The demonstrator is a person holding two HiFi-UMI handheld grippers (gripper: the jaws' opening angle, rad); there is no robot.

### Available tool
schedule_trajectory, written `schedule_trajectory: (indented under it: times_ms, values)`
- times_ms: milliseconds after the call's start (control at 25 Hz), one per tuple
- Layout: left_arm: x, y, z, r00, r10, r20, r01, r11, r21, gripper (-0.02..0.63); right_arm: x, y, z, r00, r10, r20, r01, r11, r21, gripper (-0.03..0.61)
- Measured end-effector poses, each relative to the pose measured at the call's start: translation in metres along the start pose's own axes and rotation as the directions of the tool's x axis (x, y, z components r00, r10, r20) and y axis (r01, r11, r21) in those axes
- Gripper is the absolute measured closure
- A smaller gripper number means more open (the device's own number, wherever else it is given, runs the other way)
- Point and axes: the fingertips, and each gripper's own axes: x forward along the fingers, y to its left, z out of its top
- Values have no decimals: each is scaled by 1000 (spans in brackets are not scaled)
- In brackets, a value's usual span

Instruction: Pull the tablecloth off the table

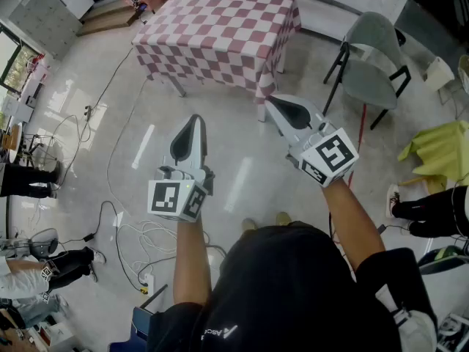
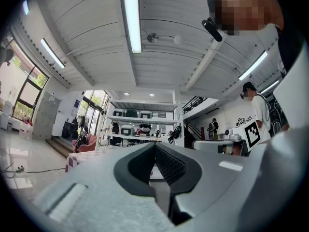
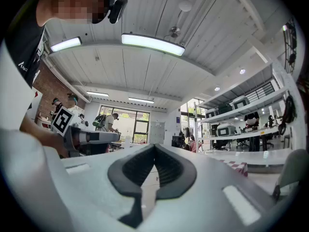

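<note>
The fingers of the left gripper (image 1: 190, 127) and the right gripper (image 1: 282, 107) are shut tight and hold nothing. They hang in the air, well away from the red and white tablecloth (image 1: 220, 31) on the desk (image 1: 262, 111) ahead. The cloth looks soft, light and floppy, so pinch its hanging near edge

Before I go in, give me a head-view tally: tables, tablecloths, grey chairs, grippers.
Table: 1
Tablecloth: 1
Grey chair: 1
Grippers: 2, left gripper and right gripper, both shut and empty
Total: 5
</note>
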Motion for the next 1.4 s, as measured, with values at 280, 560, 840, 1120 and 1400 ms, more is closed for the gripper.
schedule_trajectory:
  times_ms: [280, 560, 840, 1120, 1400]
  values:
    - [-5, 7, 2, 1000, 10, 2, -10, 1000, -6, 603, 2, 6, 3, 1000, 4, 19, -4, 1000, 19, 578]
    - [-21, 30, 3, 1000, 8, 19, -8, 1000, 1, 603, 18, 24, -1, 1000, 2, 4, -2, 1000, 2, 578]
    - [-38, 73, 5, 1000, 13, 23, -13, 1000, 1, 603, 54, 42, -5, 1000, -12, 3, 12, 1000, -13, 578]
    - [-34, 131, 1, 999, 23, 29, -21, 999, -39, 604, 97, 44, -21, 999, -42, -13, 41, 999, -21, 578]
    - [16, 192, -11, 999, 25, 25, -26, 1000, 10, 604, 170, 14, -34, 1000, -23, -1, 23, 997, -69, 578]
